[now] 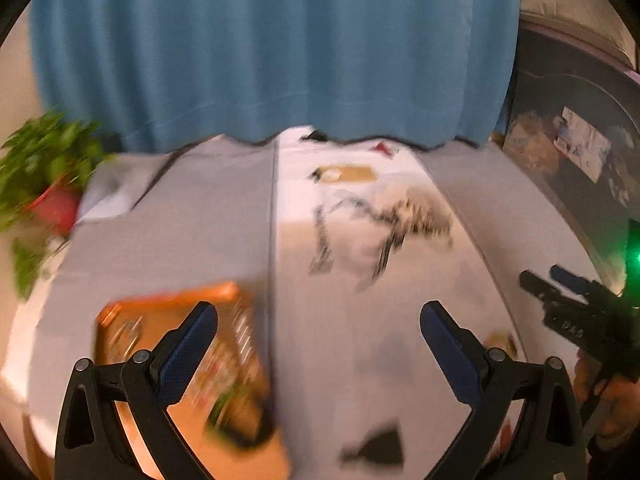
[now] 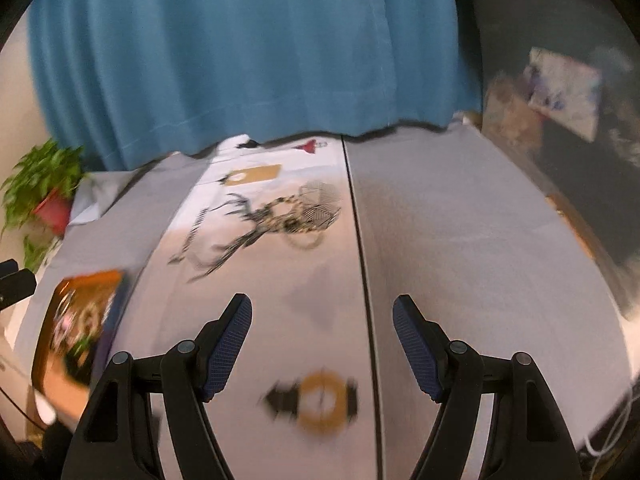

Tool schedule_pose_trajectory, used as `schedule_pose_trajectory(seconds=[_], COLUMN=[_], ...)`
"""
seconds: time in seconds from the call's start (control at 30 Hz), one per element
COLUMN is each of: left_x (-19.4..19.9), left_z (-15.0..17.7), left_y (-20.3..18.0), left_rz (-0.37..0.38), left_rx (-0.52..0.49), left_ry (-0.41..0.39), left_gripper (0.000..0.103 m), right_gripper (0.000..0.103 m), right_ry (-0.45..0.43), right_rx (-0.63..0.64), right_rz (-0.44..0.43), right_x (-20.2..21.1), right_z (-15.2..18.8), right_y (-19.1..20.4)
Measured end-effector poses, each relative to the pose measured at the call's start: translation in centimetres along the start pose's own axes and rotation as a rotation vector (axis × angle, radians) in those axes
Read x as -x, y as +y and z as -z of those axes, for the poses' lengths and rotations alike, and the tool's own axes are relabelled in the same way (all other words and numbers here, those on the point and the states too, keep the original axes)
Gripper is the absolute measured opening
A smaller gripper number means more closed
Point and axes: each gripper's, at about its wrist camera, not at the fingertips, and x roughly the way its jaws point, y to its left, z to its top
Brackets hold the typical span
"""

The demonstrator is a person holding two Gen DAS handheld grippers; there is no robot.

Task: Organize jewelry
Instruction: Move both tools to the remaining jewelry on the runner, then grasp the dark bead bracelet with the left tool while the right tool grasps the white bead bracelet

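I have two grippers up over the cloth-covered tabletop (image 2: 460, 240), and both sets of jaws stand wide apart with nothing between them. The left gripper (image 1: 318, 344) hovers with one orange jewelry box (image 1: 176, 360) under its left finger, at about 8 o'clock in the left wrist view; the contents are too smeared to count. In the right wrist view that same box (image 2: 80, 320) sits far out at 9 o'clock, well apart from the right gripper (image 2: 322, 344).

Only the right wrist view shows me the single gold ring-shaped piece with black ends (image 2: 320, 402) lying on the cloth at 6 o'clock, between the two fingers — I can't tell whether it is a loose piece or part of the cloth's print. The left wrist view gives only a gold sliver there, behind the right finger.

Only the left wrist view shows the right gripper (image 1: 568, 312) from outside, at 3 o'clock, beside a green light (image 1: 634, 256).

Both views share one blue curtain (image 1: 272, 48), one potted plant in a red pot (image 1: 44, 184) at 9 o'clock, and one black-and-gold deer print (image 2: 264, 220) on the cloth at 12 o'clock.
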Motion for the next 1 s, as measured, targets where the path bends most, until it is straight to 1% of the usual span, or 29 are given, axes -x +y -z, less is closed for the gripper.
schedule_pose_trajectory(seconds=[0.03, 0.1, 0.17, 0.27, 0.37, 0.47, 0.5, 0.57, 0.63, 0.67, 0.7, 0.77, 0.8, 0.83, 0.87, 0.93, 1.0], left_x=[-2.1, -5.9, -10.0, -15.6, -19.9, -23.5, -24.4, -26.3, -27.3, -27.4, -27.2, -26.6, -26.4, -26.2, -26.0, -24.9, -23.1], left_z=[-1.3, -3.4, -5.5, -7.8, -9.1, -9.6, -9.5, -9.2, -8.7, -8.4, -8.2, -8.0, -8.1, -8.2, -8.1, -7.7, -6.8], left_y=[-0.5, -1.4, -2.4, -3.7, -5.0, -6.1, -6.5, -7.2, -7.6, -7.9, -8.1, -8.6, -8.7, -9.2, -9.5, -9.9, -9.9], left_rz=[0.009, 0.026, 0.052, 0.111, 0.154, 0.161, 0.165, 0.16, 0.151, 0.133, 0.12, 0.128, 0.143, 0.171, 0.179, 0.192, 0.199], left_rx=[-0.007, -0.018, -0.034, -0.046, -0.038, -0.048, -0.061, -0.089, -0.11, -0.134, -0.154, -0.173, -0.181, -0.197, -0.201, -0.216, -0.216], left_ry=[-0.009, 0.0, 0.032, 0.099, 0.159, 0.197, 0.216, 0.269, 0.305, 0.3, 0.289, 0.268, 0.261, 0.281, 0.3, 0.29, 0.267], left_gripper=[0.101, 0.101, 0.101, 0.101, 0.101, 0.1, 0.1, 0.098, 0.089, 0.088, 0.084, 0.062, 0.014, 0.006, 0.006, 0.006, 0.006], right_gripper=[0.074, 0.074, 0.074, 0.074, 0.074, 0.075, 0.077, 0.078, 0.079, 0.079, 0.08, 0.077, 0.062, 0.023, 0.005, 0.006, 0.006], right_ry=[0.005, 0.015, 0.047, 0.092, 0.115, 0.129, 0.143, 0.145, 0.147, 0.147, 0.147, 0.146, 0.142, 0.13, 0.121, 0.12, 0.134], right_rx=[-0.001, 0.027, 0.077, 0.144, 0.208, 0.268, 0.263, 0.263, 0.272, 0.273, 0.277, 0.285, 0.298, 0.325, 0.364, 0.4, 0.355], right_rz=[-0.004, -0.002, -0.001, -0.009, -0.021, -0.017, -0.04, -0.048, -0.052, -0.053, -0.051, -0.055, -0.07, -0.1, -0.128, -0.135, -0.147], right_x=[-1.9, -5.2, -9.1, -13.6, -16.4, -18.9, -19.5, -19.8, -20.0, -20.1, -20.0, -19.9, -19.8, -19.3, -19.0, -18.4, -17.5], right_z=[-1.2, -3.1, -4.6, -5.5, -5.8, -6.3, -6.4, -6.6, -6.7, -6.7, -6.6, -6.6, -6.6, -6.5, -6.2, -5.5, -4.8], right_y=[-0.5, -0.9, -1.0, -0.6, 0.0, 0.3, 0.2, 0.0, 0.0, 0.1, 0.1, 0.2, 0.5, 1.1, 1.8, 2.7, 2.4])
